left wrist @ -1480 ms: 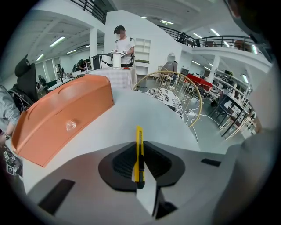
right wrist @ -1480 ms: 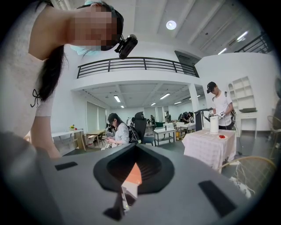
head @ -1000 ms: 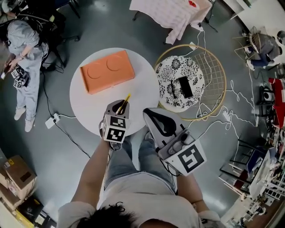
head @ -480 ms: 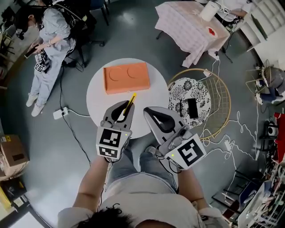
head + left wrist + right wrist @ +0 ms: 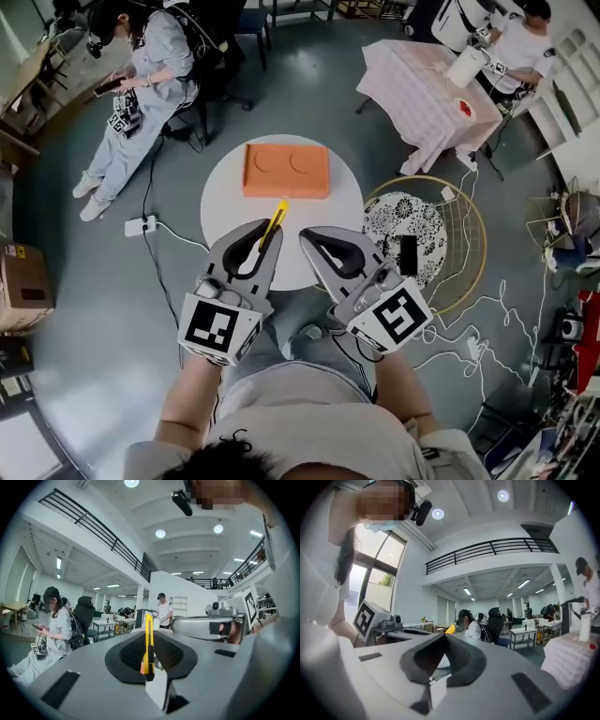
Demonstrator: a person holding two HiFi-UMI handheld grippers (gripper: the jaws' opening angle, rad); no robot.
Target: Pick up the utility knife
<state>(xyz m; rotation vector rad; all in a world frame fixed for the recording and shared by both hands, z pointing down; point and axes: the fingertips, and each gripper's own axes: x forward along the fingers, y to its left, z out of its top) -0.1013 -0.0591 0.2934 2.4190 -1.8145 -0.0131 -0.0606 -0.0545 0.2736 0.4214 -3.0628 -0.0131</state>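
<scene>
- Left gripper (image 5: 149, 641) — its jaws are clamped on the lower end of the yellow utility knife (image 5: 149, 639), and most of the knife's body stands out beyond the jaw tips.
- Right gripper (image 5: 442, 638) — its jaws are together with nothing between them, and it is held just beside the left one.
- Step: the knife appears lifted off the round white table (image 5: 225, 199), so the pick-up seems essentially done.
- Next move: it calls for a firm, level hold, since the grip is near one end and the knife could pivot.
- Surroundings: an orange block (image 5: 286, 171) lies on the table's far side. A patterned stool (image 5: 386, 225) with a black phone (image 5: 409, 255) stands to the right, and a seated person (image 5: 141, 75) is well apart. Nothing obstructs.
</scene>
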